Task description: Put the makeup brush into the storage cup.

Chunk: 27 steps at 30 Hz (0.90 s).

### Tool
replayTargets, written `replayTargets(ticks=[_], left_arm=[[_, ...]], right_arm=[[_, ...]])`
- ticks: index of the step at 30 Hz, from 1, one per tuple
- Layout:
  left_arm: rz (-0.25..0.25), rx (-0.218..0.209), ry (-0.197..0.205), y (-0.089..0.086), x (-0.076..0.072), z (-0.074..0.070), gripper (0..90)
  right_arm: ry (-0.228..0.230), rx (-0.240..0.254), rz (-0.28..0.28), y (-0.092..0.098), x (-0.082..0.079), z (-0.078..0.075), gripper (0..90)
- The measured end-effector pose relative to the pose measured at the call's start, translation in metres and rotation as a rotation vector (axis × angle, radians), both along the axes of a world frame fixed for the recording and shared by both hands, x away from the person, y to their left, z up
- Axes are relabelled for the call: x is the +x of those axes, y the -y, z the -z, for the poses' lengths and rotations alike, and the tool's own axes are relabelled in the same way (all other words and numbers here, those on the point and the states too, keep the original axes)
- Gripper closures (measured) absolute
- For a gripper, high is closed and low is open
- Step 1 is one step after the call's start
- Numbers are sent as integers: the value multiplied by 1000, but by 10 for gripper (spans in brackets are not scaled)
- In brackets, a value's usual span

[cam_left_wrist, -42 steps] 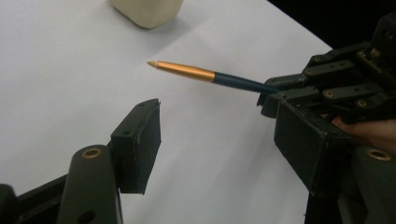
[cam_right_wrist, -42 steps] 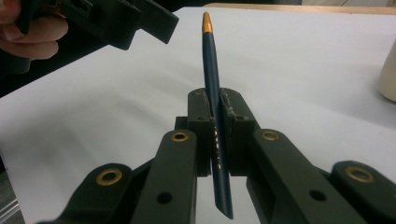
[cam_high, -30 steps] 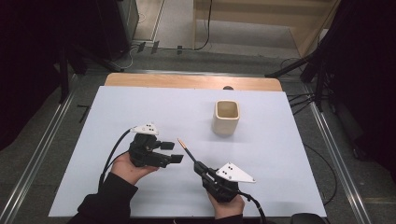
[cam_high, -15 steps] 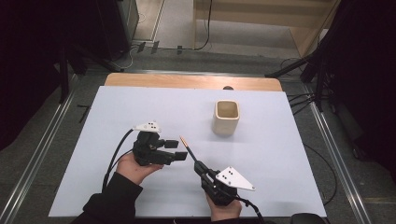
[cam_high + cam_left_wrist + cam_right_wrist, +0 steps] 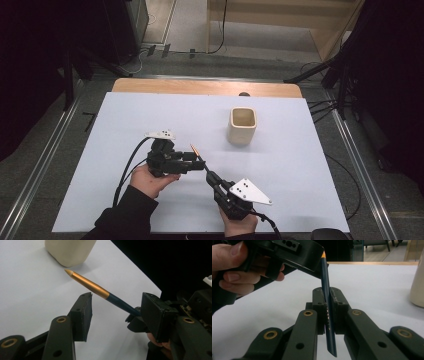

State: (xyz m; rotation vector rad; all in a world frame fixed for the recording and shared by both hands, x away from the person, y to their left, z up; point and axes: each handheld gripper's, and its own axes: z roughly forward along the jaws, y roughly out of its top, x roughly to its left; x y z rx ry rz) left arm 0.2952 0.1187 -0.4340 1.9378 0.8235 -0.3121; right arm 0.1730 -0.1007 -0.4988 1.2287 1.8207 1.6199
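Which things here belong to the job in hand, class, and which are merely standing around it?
In the job:
- pen, clamped in the right gripper
- left gripper, jaws just closing around the pen but not pressing on it
- cream cup

Standing by:
- white table sheet
- floor cables

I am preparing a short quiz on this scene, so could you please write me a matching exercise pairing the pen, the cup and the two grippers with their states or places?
Things:
1. pen
2. cup
3. left gripper
4. right gripper

States or places:
A. jaws apart on either side of the pen, not touching it, and just been closing
B. stands upright on the white table
C. gold front, dark blue barrel
D. jaws clamped on the pen's barrel

Pairs: 1-C, 2-B, 3-A, 4-D
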Motion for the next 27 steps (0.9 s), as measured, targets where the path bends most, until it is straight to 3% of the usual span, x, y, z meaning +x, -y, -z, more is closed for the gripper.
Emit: replayTargets(ticks=[12, 22, 27], left_arm=[[-18, -14, -13, 1, 2, 1, 545], [-18, -50, -70, -3, 5, 5, 702], [-16, -60, -80, -3, 5, 4, 754]], right_arm=[[-1, 11, -31, -6, 2, 1, 847], [-32, -10, -62, -10, 5, 3, 849], [-42, -19, -73, -12, 6, 4, 849]])
